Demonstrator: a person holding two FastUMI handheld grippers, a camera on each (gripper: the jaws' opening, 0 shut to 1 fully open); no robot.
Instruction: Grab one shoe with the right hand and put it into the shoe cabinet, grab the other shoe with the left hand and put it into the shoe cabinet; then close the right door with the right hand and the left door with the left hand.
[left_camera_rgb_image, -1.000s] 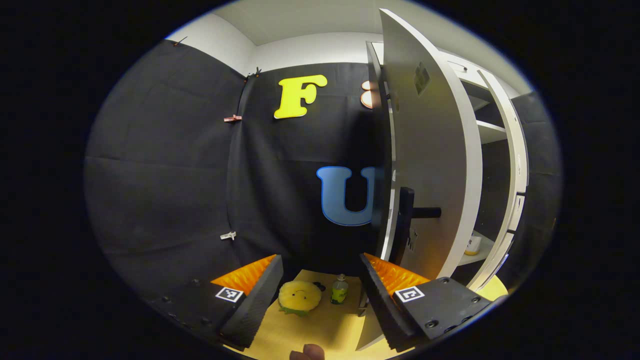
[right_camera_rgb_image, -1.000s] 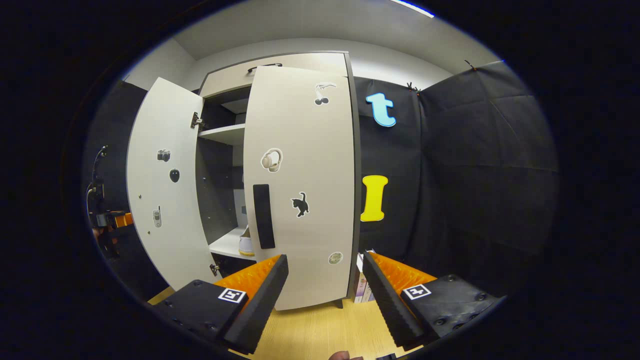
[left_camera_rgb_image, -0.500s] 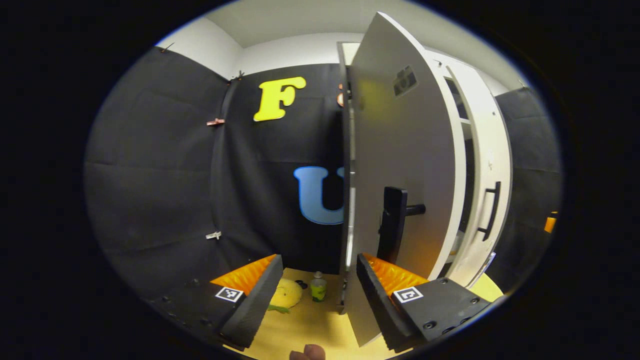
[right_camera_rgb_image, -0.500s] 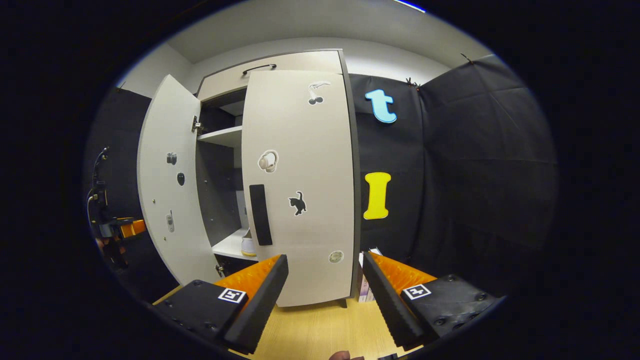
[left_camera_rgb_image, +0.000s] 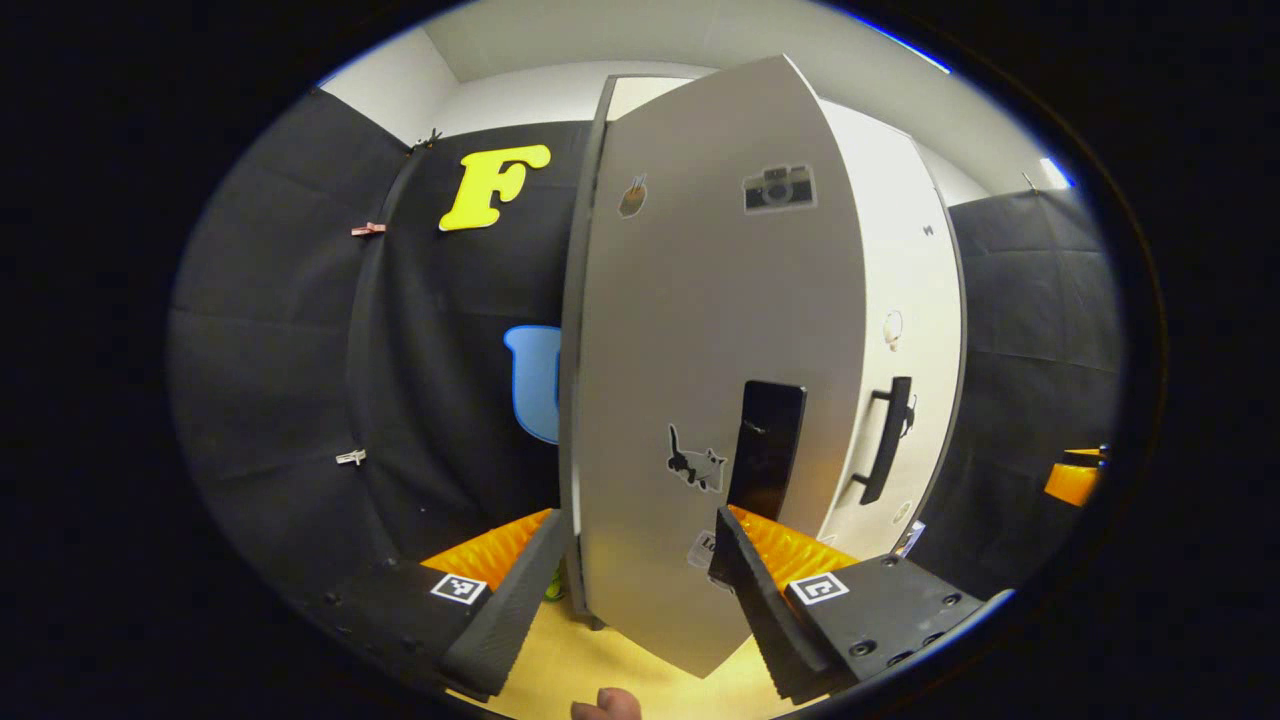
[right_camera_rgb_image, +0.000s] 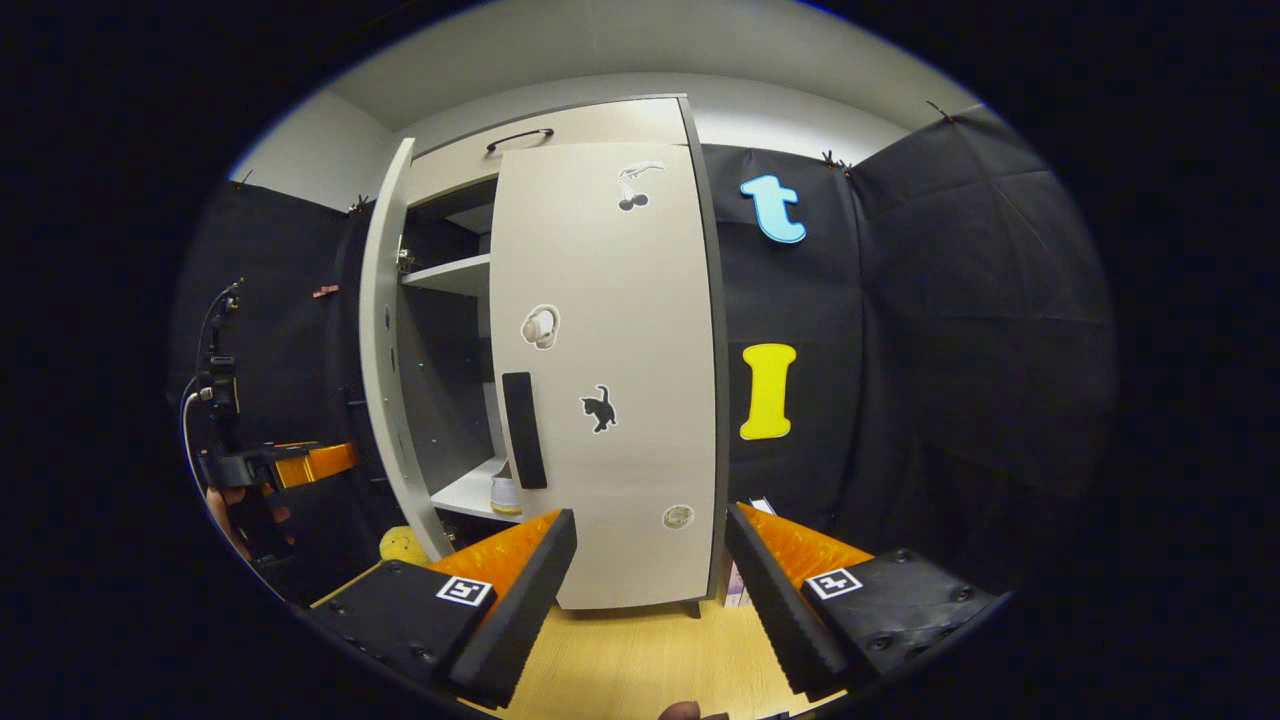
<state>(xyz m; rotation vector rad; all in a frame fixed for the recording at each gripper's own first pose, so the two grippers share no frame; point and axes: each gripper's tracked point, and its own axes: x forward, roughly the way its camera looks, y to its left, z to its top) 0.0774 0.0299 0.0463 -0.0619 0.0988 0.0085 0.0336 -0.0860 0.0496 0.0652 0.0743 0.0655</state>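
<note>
The left gripper (left_camera_rgb_image: 630, 585) has its fingers spread wide with nothing between them, and the right-hand finger (left_camera_rgb_image: 745, 590) sits right against the face of the left door (left_camera_rgb_image: 700, 350), just below the black handle (left_camera_rgb_image: 765, 460); whether it actually touches I cannot tell, but it looks placed to push the panel round on its hinge rather than to grip it. In the right gripper view that door (right_camera_rgb_image: 385, 350) stands edge-on, part-way open, with the left gripper (right_camera_rgb_image: 290, 465) off to its outer side, which fits a push from outside. The right door (right_camera_rgb_image: 610, 380) lies flat across its half of the shoe cabinet (right_camera_rgb_image: 560, 125), seemingly shut, so that step looks done. One shoe (right_camera_rgb_image: 503, 492) shows pale on the lower shelf (right_camera_rgb_image: 465, 492) through the gap; the other I cannot make out. The right gripper (right_camera_rgb_image: 650, 585) hangs back over the wooden floor (right_camera_rgb_image: 640, 660), fingers wide apart and empty, well clear so the left door has room to swing. A yellow plush toy (right_camera_rgb_image: 402, 545) lies on the floor by the left door's foot.
</note>
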